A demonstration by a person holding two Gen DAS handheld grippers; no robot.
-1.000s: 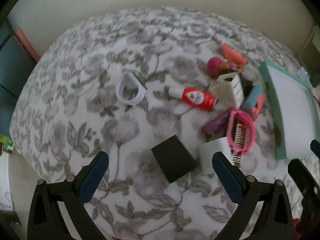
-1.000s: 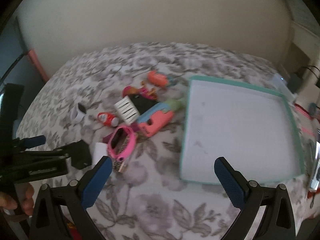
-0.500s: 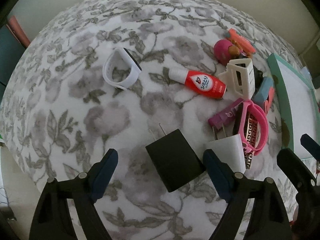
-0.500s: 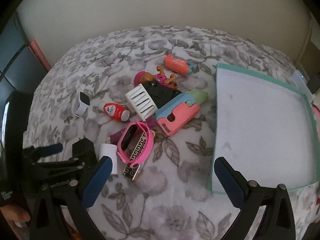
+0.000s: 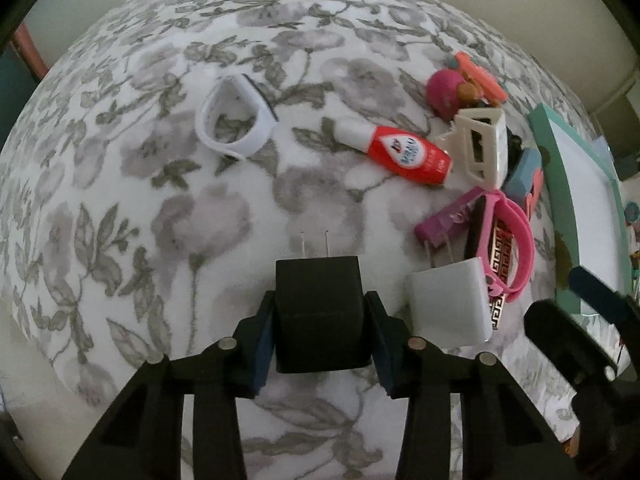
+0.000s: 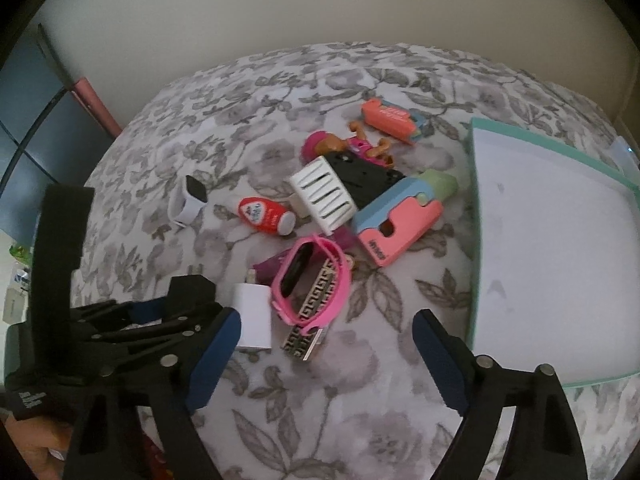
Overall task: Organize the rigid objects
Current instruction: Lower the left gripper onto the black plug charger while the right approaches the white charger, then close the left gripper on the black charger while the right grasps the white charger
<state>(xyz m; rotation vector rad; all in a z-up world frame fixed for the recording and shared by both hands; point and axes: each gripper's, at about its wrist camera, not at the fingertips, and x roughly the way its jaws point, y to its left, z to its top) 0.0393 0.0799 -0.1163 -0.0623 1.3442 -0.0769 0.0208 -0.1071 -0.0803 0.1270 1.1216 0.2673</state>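
Observation:
My left gripper (image 5: pixel 320 320) is shut on a black plug adapter (image 5: pixel 320 304), prongs pointing away, on the flowered bedspread; the gripper also shows in the right wrist view (image 6: pixel 160 312), with the adapter (image 6: pixel 192 288). A white plug adapter (image 5: pixel 448 308) lies just right of it, also in the right wrist view (image 6: pixel 254 320). My right gripper (image 6: pixel 326 340) is open and empty, above the bedspread in front of the pink band (image 6: pixel 312 280). A teal-rimmed white tray (image 6: pixel 476 240) lies at right.
A pile lies on the bedspread: white watch band (image 5: pixel 236 120), red bottle (image 5: pixel 408 154), cream hair claw (image 5: pixel 480 148), purple stick (image 5: pixel 444 220), pink band (image 5: pixel 516 240), doll (image 6: pixel 344 146), coral phone case (image 6: pixel 396 224), orange packet (image 6: pixel 388 118). The wall stands behind.
My left gripper has moved forward and closed on the black adapter. My right gripper has moved left and nearer the pile, staying open.

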